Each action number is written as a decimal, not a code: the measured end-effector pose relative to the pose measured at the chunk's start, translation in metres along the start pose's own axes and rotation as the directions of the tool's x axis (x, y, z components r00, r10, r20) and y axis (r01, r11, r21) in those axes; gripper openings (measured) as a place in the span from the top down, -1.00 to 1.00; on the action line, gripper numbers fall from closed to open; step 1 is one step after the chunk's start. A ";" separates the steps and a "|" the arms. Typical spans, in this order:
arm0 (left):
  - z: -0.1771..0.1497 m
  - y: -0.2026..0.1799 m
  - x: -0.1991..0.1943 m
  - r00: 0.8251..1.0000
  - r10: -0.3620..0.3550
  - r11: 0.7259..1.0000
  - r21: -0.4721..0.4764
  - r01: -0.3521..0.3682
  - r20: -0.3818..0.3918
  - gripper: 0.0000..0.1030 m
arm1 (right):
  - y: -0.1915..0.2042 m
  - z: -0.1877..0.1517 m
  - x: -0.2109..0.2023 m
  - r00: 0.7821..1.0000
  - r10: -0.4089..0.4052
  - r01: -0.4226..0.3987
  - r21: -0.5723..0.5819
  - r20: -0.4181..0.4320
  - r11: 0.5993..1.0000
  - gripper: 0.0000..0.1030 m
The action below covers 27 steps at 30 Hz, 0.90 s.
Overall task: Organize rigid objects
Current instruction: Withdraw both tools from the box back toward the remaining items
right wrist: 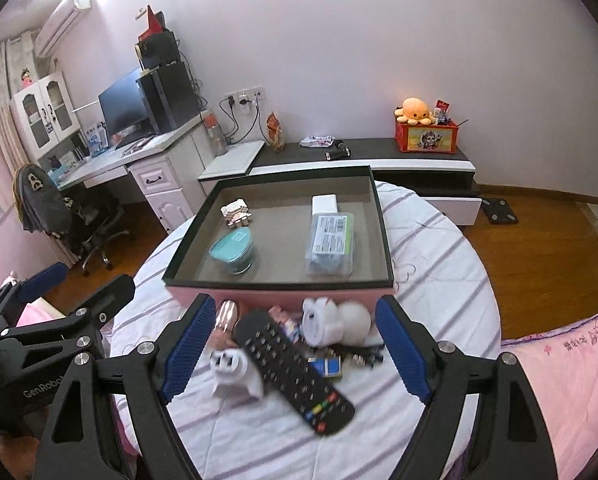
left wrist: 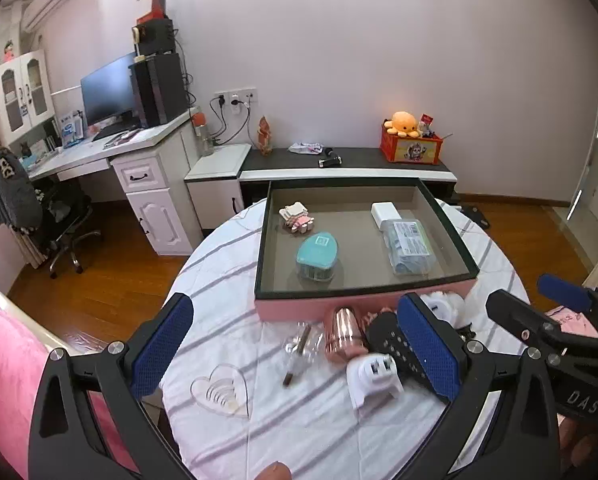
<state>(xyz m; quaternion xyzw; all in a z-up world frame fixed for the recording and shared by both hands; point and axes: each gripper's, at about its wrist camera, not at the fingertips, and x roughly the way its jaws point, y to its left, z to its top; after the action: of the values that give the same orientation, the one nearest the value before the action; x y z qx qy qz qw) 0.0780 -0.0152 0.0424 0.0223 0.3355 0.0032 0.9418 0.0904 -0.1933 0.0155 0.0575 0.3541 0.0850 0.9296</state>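
Heart dish (left wrist: 220,394), left claw's (left wrist: 299,350) view only

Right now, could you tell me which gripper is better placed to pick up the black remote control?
Probably the right gripper: the black remote control lies between its open fingers. The left gripper, also open, is centred over the rose-gold bottle instead.

Each black gripper (left wrist: 299,344) (right wrist: 291,348) has 2 blue-padded fingers, silver screws.
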 end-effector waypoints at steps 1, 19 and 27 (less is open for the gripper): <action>-0.004 0.000 -0.004 1.000 0.000 1.000 -0.002 0.000 0.002 -1.00 | 0.000 -0.004 -0.003 1.000 0.001 -0.001 0.001 0.003 1.000 -0.64; -0.033 0.005 -0.016 0.999 -0.011 1.000 -0.030 0.010 -0.034 -1.00 | 0.005 -0.053 -0.014 0.999 0.025 -0.025 0.000 -0.040 1.000 -0.65; -0.052 0.012 -0.011 0.999 -0.006 0.999 -0.032 0.005 -0.042 -1.00 | -0.004 -0.067 -0.008 0.998 -0.012 0.012 -0.005 -0.066 1.000 -0.65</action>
<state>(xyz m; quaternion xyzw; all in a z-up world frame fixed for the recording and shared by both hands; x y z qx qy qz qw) 0.0362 -0.0014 0.0096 0.0062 0.3551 0.0065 0.9348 0.0400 -0.1954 -0.0294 0.0501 0.3848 0.0822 0.9180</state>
